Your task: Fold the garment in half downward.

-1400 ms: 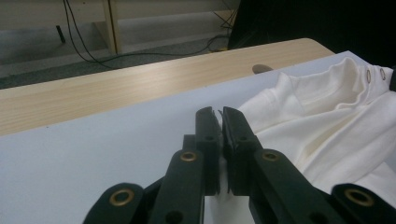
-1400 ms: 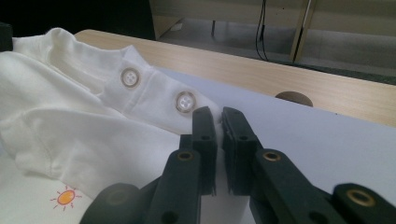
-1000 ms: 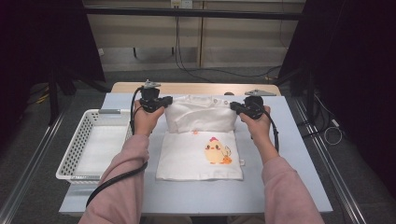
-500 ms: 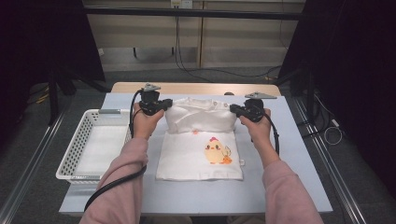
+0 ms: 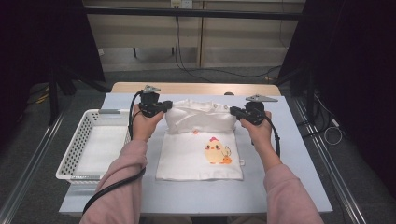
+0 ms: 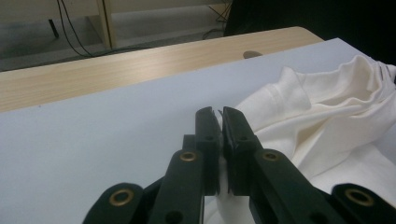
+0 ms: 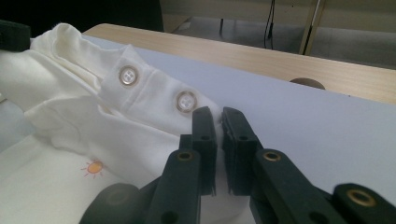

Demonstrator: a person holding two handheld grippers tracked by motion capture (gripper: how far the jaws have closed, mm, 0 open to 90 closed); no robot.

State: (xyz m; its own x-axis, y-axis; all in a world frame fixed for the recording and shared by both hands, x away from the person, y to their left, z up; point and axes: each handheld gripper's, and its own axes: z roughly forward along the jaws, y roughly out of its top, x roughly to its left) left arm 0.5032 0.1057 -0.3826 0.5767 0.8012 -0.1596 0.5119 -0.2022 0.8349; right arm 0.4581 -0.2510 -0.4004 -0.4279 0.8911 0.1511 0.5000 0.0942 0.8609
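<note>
A small white shirt (image 5: 201, 149) with a yellow chick print lies on the pale blue table top (image 5: 289, 154). Its upper part is lifted and bunched between my two grippers. My left gripper (image 5: 167, 105) is shut on the shirt's left upper edge; in the left gripper view (image 6: 220, 114) white cloth (image 6: 327, 135) is pinched between the black jaws. My right gripper (image 5: 233, 111) is shut on the right upper edge, and in the right gripper view (image 7: 218, 114) cloth runs between the jaws just below a placket with two white buttons (image 7: 186, 101).
A white mesh basket (image 5: 74, 149) stands at the table's left edge. A wooden strip (image 5: 201, 87) runs along the far edge. Cables trail from both grippers across the person's pink sleeves.
Both grippers have drawn the shirt's upper part slightly toward the near side, folding it over the lower part. The grips are unchanged.
</note>
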